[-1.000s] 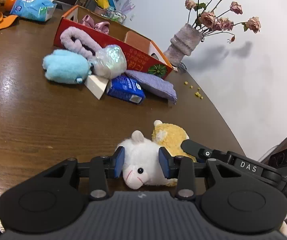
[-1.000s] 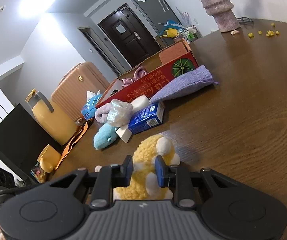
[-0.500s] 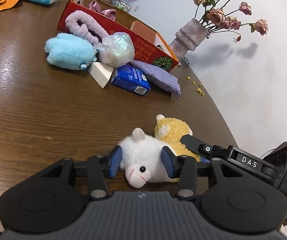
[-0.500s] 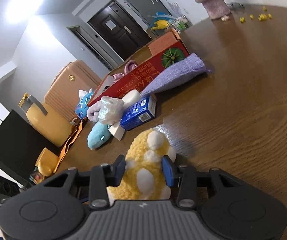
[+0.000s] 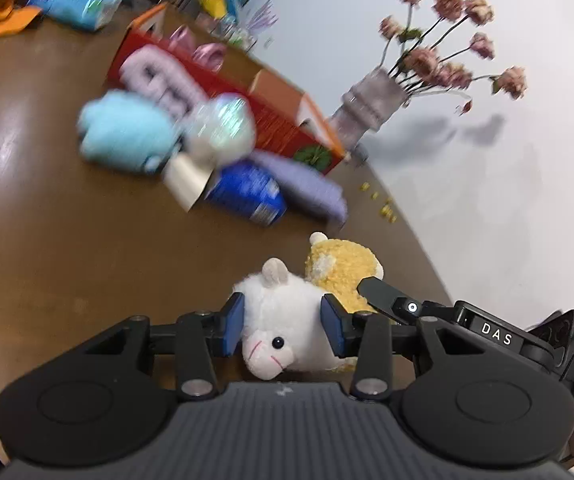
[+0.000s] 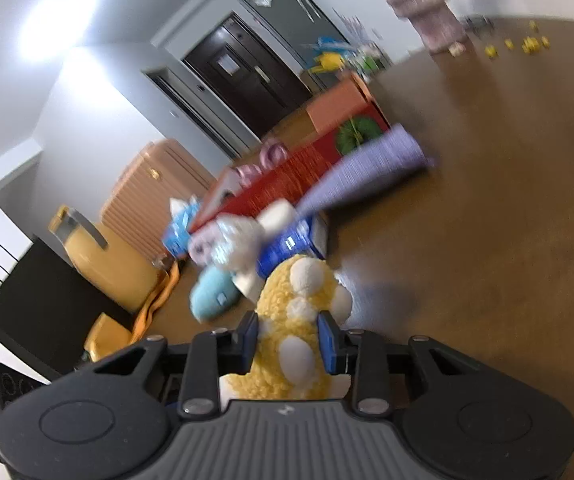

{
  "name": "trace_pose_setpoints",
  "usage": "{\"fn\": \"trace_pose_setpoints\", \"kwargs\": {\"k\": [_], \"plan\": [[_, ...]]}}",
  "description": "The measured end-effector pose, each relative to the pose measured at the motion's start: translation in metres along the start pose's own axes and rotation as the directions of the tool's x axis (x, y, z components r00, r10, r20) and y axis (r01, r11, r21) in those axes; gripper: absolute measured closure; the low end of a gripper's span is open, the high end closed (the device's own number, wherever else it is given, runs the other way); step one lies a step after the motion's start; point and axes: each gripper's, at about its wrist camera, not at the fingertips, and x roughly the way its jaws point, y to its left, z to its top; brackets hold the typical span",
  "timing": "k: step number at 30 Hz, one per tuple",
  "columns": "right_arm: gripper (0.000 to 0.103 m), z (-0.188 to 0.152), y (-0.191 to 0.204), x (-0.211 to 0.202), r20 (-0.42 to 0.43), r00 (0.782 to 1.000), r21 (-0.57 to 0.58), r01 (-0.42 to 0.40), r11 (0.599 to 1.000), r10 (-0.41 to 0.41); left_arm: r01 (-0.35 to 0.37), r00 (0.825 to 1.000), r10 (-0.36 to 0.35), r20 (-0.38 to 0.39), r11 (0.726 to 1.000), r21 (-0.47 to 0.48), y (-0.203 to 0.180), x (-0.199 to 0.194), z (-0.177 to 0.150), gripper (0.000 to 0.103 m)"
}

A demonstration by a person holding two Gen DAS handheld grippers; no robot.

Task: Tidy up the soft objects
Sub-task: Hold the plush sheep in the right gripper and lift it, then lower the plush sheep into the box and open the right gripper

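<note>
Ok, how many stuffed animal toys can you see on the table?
3: the white plush between the left gripper's pads, the yellow plush in the right gripper, and the blue plush by the red box. Others may be hidden.

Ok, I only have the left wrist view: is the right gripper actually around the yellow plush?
Observer: Yes. The yellow plush sits between the fingers of the right gripper, which are closing on it.
Operator: Which side of it faces that camera?
Observer: A side with white spots; no face shows.
Operator: Anything beyond the table, past the pile?
Observer: An orange suitcase, a yellow jug and a black bag.
</note>
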Motion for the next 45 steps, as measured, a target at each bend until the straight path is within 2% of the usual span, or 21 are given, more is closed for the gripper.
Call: {"fn": "trace_pose_setpoints", "kwargs": {"k": [3, 7, 12, 15, 18, 22, 24, 26, 30, 33, 34, 35, 38, 39, 41, 43, 45], "plan": [[0.072, 0.038, 0.010, 0.002, 0.048, 0.998, -0.031, -0.035, 0.999, 0.036, 0.009, 0.999, -0.013, 0.051, 0.998, 0.065, -0.022, 0.007, 0.043, 0.062], [0.072, 0.117, 0.022, 0.027, 0.099, 0.993, -0.100, -0.054, 0.994, 0.064, 0.004, 0.996, -0.017, 0.090, 0.990, 0.142, -0.048, 0.039, 0.113, 0.062], [0.072, 0.210, 0.012, 0.096, 0.072, 0.997, -0.111, -0.021, 0.994, 0.029, -0.021, 0.998, 0.014, 0.068, 0.994, 0.104, -0.045, 0.114, 0.191, 0.062], [0.071, 0.240, -0.005, 0.139, 0.041, 0.999, -0.103, 0.019, 0.995, -0.015, -0.053, 0.998, 0.050, 0.037, 0.996, 0.076, -0.033, 0.162, 0.216, 0.062], [0.071, 0.252, -0.024, 0.179, -0.008, 0.997, -0.092, 0.075, 0.993, -0.076, -0.086, 0.996, 0.087, -0.015, 0.995, 0.053, -0.016, 0.202, 0.224, 0.062], [0.071, 0.246, -0.036, 0.210, -0.076, 0.983, -0.150, 0.152, 0.977, -0.165, -0.119, 0.991, 0.122, -0.053, 0.992, 0.051, 0.005, 0.223, 0.221, 0.062], [0.075, 0.238, -0.033, 0.215, -0.075, 0.974, -0.219, 0.194, 0.956, -0.214, -0.105, 0.991, 0.109, -0.077, 0.993, 0.055, 0.009, 0.230, 0.219, 0.062], [0.073, 0.231, -0.025, 0.214, -0.055, 0.967, -0.261, 0.227, 0.938, -0.249, -0.110, 0.988, 0.117, -0.101, 0.991, 0.075, 0.006, 0.236, 0.218, 0.062], [0.071, 0.233, -0.008, 0.210, -0.016, 0.957, -0.319, 0.271, 0.908, -0.291, -0.141, 0.986, 0.150, -0.070, 0.982, 0.125, -0.002, 0.221, 0.219, 0.061], [0.066, 0.237, 0.005, 0.192, 0.005, 0.963, -0.330, 0.256, 0.908, -0.270, -0.163, 0.986, 0.168, -0.017, 0.973, 0.161, -0.012, 0.189, 0.228, 0.051], [0.066, 0.240, 0.009, 0.179, 0.018, 0.963, -0.337, 0.258, 0.905, -0.268, -0.188, 0.982, 0.188, 0.012, 0.965, 0.182, -0.015, 0.175, 0.231, 0.044], [0.065, 0.241, 0.015, 0.171, 0.032, 0.963, -0.346, 0.263, 0.900, -0.269, -0.212, 0.977, 0.209, 0.038, 0.957, 0.200, -0.018, 0.164, 0.234, 0.038], [0.057, 0.239, 0.039, 0.144, 0.084, 0.957, -0.402, 0.287, 0.870, -0.277, -0.330, 0.944, 0.308, 0.121, 0.907, 0.262, -0.026, 0.127, 0.238, 0.034], [0.050, 0.237, 0.047, 0.134, 0.107, 0.953, -0.426, 0.300, 0.854, -0.282, -0.373, 0.927, 0.341, 0.155, 0.883, 0.286, -0.028, 0.115, 0.237, 0.032], [0.039, 0.230, 0.063, 0.113, 0.162, 0.947, -0.469, 0.321, 0.823, -0.277, -0.461, 0.884, 0.399, 0.242, 0.826, 0.325, -0.033, 0.090, 0.228, 0.023], [0.023, 0.220, 0.075, 0.095, 0.217, 0.938, -0.499, 0.343, 0.796, -0.269, -0.509, 0.855, 0.410, 0.319, 0.783, 0.357, -0.037, 0.067, 0.215, 0.018], [0.014, 0.206, 0.083, 0.078, 0.275, 0.930, -0.524, 0.358, 0.773, -0.244, -0.529, 0.837, 0.400, 0.374, 0.766, 0.366, -0.037, 0.045, 0.203, 0.013]]}}
